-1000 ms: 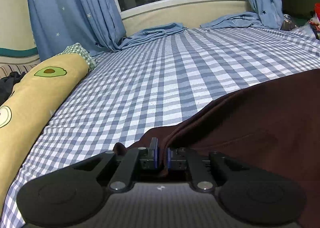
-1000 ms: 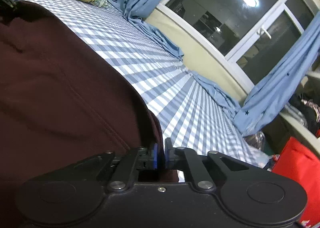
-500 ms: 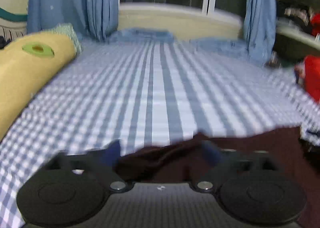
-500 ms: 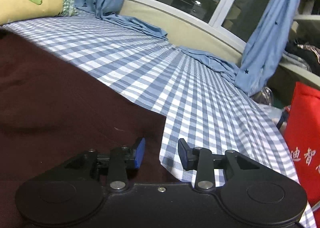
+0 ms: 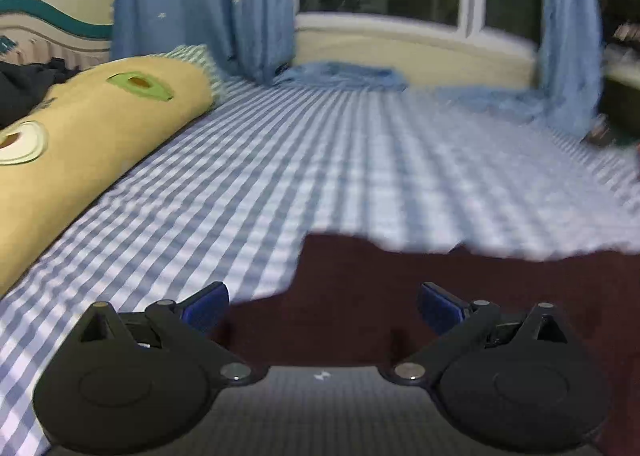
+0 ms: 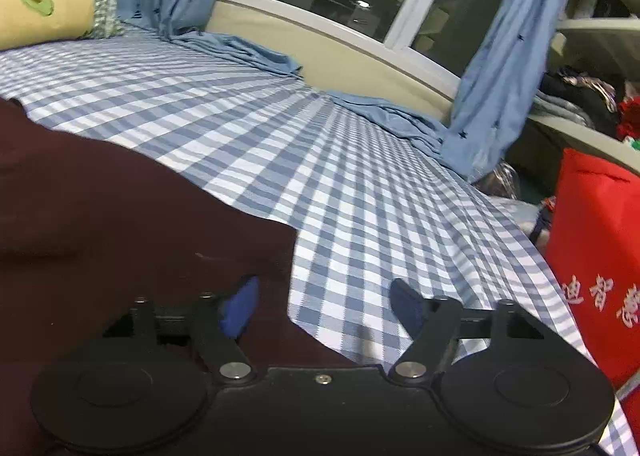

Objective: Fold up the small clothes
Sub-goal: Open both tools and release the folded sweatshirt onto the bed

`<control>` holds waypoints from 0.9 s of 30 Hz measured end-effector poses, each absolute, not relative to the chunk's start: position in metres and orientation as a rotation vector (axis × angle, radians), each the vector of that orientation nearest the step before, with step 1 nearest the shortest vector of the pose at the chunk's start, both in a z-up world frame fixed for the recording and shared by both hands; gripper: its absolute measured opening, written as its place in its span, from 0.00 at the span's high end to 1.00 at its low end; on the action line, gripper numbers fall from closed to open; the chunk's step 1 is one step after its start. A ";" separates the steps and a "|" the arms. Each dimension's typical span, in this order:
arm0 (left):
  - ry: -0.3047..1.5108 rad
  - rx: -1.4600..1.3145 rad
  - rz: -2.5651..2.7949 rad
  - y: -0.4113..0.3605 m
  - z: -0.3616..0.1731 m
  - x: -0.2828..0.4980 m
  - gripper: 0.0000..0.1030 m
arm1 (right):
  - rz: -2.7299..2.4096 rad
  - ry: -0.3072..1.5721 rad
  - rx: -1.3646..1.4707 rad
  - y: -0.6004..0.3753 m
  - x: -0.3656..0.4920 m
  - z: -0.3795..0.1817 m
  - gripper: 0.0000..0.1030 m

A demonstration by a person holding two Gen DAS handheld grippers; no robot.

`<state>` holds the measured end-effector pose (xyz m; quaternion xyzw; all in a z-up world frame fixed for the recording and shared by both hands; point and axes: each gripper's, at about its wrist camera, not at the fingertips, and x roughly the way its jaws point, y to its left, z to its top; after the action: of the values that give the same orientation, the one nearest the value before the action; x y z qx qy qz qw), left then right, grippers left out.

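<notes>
The dark maroon fabric garment (image 5: 460, 296) was left flat on the blue-and-white checked bed sheet (image 5: 320, 176). Left hand-held gripper (image 5: 322, 302) was fully released; right hand-held gripper (image 6: 322, 308) had just been opened, nothing gripped.

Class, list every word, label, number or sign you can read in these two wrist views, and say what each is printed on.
"迪智": white characters on the red bag at the right edge of the right wrist view; a third character, possibly "德", is cut off by the frame.
Left wrist view: no readable text; the yellow pillow carries only avocado pictures.
Maroon garment, checked bedsheet, blue curtains: no writing visible.
</notes>
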<state>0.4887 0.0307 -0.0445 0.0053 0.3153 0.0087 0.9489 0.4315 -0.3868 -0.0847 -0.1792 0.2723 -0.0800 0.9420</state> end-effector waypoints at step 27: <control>0.602 -0.080 0.143 0.017 -0.008 0.315 0.01 | -0.131 0.409 -0.217 -0.347 0.224 -0.027 0.00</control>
<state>0.3148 0.0168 -0.0079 -0.0394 0.2962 0.0704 0.9517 0.2237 -0.3468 -0.0271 -0.1073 0.2024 -0.0648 0.9712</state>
